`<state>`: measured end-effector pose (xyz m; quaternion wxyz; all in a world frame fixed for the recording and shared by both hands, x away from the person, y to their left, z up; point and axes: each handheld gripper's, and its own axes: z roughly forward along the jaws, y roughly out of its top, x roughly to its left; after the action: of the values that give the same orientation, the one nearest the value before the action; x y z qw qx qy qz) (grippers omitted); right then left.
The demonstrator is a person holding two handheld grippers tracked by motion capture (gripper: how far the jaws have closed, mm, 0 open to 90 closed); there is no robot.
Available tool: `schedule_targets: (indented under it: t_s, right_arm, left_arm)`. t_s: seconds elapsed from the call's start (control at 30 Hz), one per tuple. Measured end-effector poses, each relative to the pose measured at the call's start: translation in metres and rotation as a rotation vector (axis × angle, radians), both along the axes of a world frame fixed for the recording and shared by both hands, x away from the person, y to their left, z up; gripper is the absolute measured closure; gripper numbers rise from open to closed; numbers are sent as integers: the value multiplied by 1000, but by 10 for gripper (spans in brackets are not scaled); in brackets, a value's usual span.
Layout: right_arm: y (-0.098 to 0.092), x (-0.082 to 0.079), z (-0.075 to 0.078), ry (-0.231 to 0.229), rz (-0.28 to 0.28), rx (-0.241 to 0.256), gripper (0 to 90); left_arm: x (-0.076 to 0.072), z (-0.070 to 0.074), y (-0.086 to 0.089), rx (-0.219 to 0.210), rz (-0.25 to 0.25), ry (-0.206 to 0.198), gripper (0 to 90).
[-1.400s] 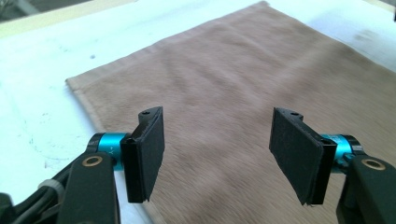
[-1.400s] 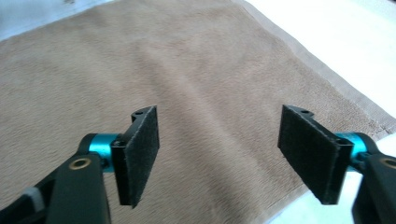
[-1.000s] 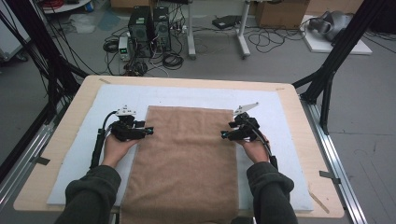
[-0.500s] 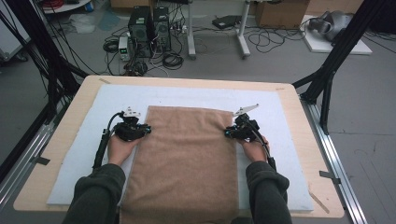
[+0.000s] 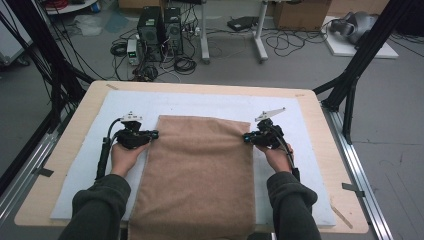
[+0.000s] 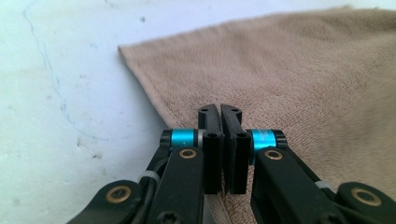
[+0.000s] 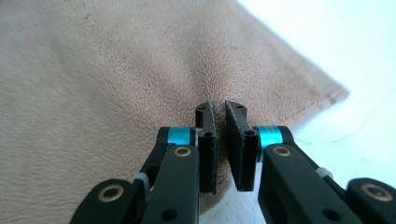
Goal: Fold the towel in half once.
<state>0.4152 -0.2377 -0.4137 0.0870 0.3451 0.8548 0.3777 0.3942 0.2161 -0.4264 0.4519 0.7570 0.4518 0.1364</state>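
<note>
A tan towel (image 5: 200, 175) lies flat on the white mat, and its near end hangs over the table's front edge. My left gripper (image 5: 154, 134) sits at the towel's left edge, just below the far left corner. Its jaws are pressed together on the towel hem (image 6: 159, 100). My right gripper (image 5: 247, 137) is at the towel's right edge, below the far right corner (image 7: 336, 93). Its jaws are shut on the towel (image 7: 140, 93), which puckers toward them. A hand holds each gripper.
The white mat (image 5: 200, 102) covers most of the wooden table (image 5: 320, 150). Black frame posts stand at the table's left and right sides. On the floor beyond the table are computers (image 5: 160, 25) and cables.
Both grippers have edged slightly away from me, and the right one has moved a little to the right. The towel lies much as before.
</note>
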Motion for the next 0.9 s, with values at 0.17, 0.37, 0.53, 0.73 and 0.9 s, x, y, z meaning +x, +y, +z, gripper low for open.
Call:
schedule_targets:
  t_s: [0.17,0.37,0.53,0.73,0.9]
  right_arm:
    - [-1,-6,19,-13,32,29,834]
    - [-2,-24,37,-39,78,56,835]
    - [-5,-61,40,-60,127,89,836]
    - [-7,-111,18,-39,185,75,836]
    - [-5,-133,-10,22,214,47,815]
  left_arm:
    - [-9,14,8,-29,-14,-32,872]
    - [-30,30,11,0,-85,-59,872]
    - [-63,35,11,27,-151,-86,872]
    - [-110,19,12,57,-211,-69,872]
    - [-129,-5,15,84,-274,12,867]
